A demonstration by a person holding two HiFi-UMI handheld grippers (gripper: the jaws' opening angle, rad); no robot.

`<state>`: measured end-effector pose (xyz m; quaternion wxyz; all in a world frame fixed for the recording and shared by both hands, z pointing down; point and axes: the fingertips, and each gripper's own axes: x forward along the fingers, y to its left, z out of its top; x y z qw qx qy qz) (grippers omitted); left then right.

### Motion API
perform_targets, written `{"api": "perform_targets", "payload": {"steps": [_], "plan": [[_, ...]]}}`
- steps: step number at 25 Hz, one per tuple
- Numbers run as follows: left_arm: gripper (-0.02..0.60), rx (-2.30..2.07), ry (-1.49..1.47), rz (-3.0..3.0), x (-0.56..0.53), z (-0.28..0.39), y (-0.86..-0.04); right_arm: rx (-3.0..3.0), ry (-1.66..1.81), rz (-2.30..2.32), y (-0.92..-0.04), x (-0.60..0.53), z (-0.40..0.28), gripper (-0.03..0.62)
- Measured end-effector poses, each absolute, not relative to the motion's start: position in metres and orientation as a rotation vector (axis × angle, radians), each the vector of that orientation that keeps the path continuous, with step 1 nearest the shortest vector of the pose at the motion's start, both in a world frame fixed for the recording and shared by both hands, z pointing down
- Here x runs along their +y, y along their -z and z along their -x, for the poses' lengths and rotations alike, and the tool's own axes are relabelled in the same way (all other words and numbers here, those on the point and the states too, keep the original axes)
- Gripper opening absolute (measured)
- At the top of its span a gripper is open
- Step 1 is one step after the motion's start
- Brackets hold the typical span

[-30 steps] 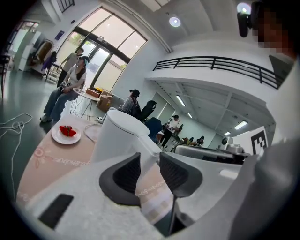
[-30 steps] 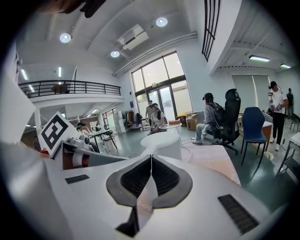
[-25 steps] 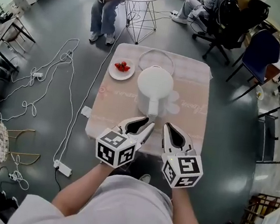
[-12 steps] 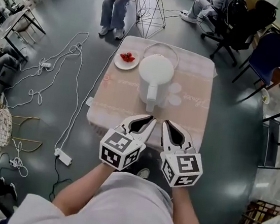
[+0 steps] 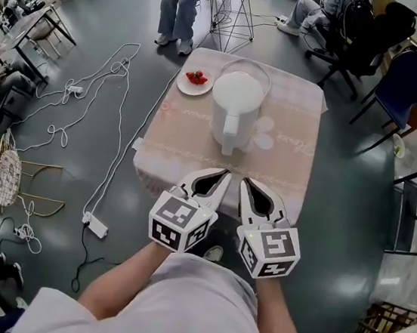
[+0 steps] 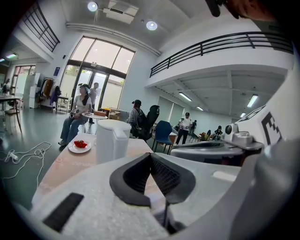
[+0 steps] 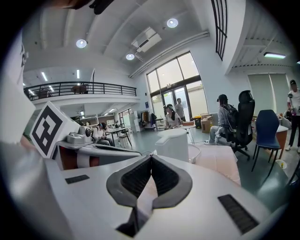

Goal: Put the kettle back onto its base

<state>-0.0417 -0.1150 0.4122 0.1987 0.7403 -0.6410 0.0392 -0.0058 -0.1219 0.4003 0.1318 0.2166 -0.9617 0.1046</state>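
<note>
At the upper middle of the head view, the white kettle stands upright on the cloth-covered table, its handle turned toward the frame's lower edge. A pale ring lies just behind it, and a plate of red fruit sits at its upper left. Lower down, by the table's near edge, the two grippers hang side by side, short of the kettle. The left gripper has just been closing its jaws, which meet with nothing between them. The right gripper has its tips touching too, empty.
</note>
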Motion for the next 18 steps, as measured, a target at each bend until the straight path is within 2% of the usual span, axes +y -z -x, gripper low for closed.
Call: {"api": "perform_targets", "payload": {"steps": [18], "plan": [[0.006, -1.804, -0.092, -2.053, -0.1079, 0.0377, -0.4081, -2.806, -0.298, -0.589, -0.3998, -0.1145, 0.0048, 0.005]]}}
